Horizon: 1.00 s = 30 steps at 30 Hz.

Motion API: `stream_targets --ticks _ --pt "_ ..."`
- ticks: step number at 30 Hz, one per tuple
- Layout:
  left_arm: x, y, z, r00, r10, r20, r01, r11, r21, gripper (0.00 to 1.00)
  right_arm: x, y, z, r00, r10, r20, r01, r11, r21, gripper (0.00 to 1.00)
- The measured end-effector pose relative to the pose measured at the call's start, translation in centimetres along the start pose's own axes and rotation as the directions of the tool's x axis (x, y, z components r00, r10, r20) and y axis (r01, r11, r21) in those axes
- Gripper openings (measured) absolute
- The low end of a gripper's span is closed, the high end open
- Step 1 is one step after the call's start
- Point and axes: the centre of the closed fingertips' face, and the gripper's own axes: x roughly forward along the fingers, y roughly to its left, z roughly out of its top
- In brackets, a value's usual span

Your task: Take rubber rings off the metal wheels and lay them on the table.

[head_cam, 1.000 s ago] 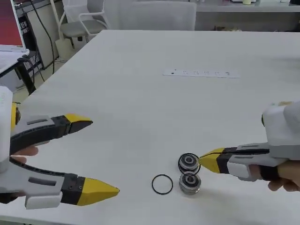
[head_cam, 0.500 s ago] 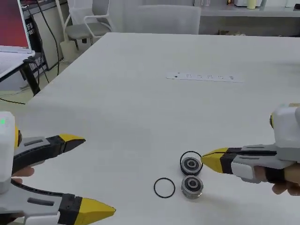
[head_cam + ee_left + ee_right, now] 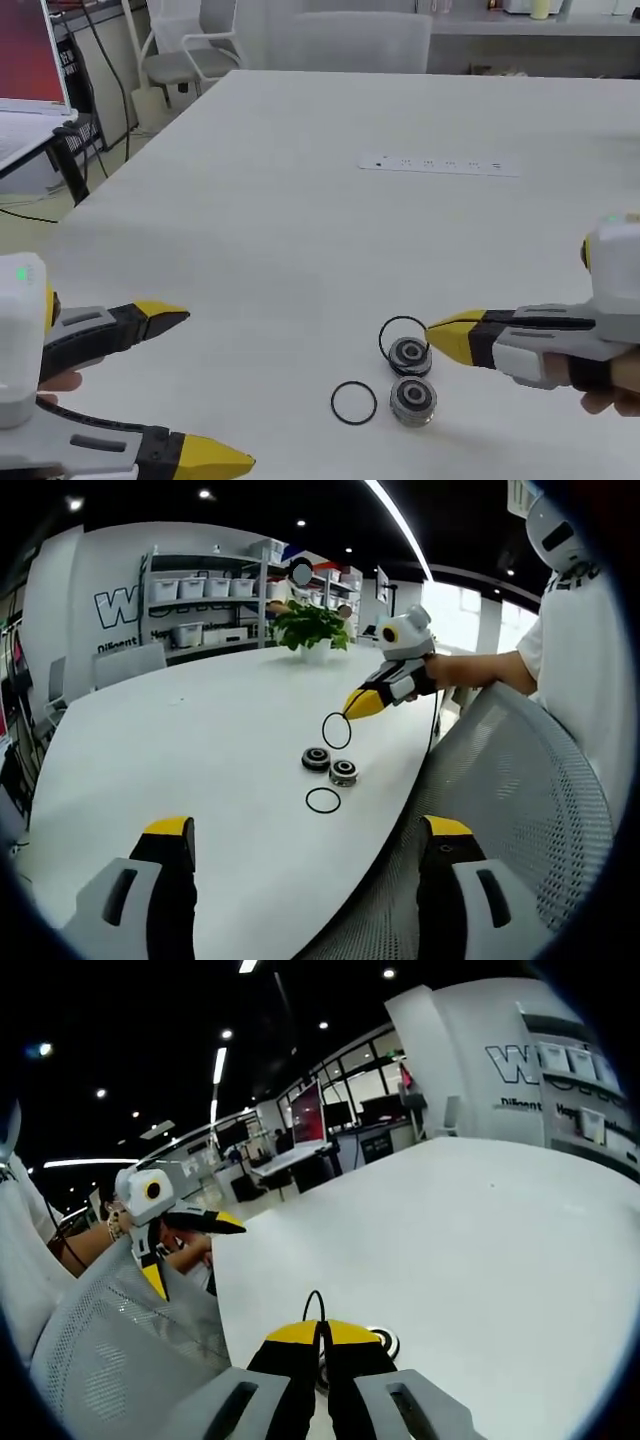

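Currently my right fingers are closed on a rubber ring, apparently held just clear of the rear metal wheel. My left fingers gape wide, empty. A second ring lies on the desk beside the front wheel.

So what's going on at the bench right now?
A person is working with two handheld grippers. The right gripper is shut on a black rubber ring, held just above the farther metal wheel; in the left gripper view it looks free of the wheel. A second ring lies flat on the table beside the nearer wheel. The left gripper is open and off to the side, holding nothing.
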Motion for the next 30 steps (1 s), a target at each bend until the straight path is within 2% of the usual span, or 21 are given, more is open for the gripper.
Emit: stream_targets --ticks 17,30 --pt "0.1 0.0 -0.3 1.0 0.005 -0.001 -0.005 1.0 -0.026 0.9 0.9 1.6 0.8 0.9992 0.031 0.024 -0.031 0.999 -0.015 0.0" --pt "0.1 0.0 -0.4 1.0 0.003 -0.001 -0.003 0.999 -0.039 0.9 2.7 2.9 -0.8 0.9974 0.062 -0.038 -0.064 0.997 -0.044 0.0"
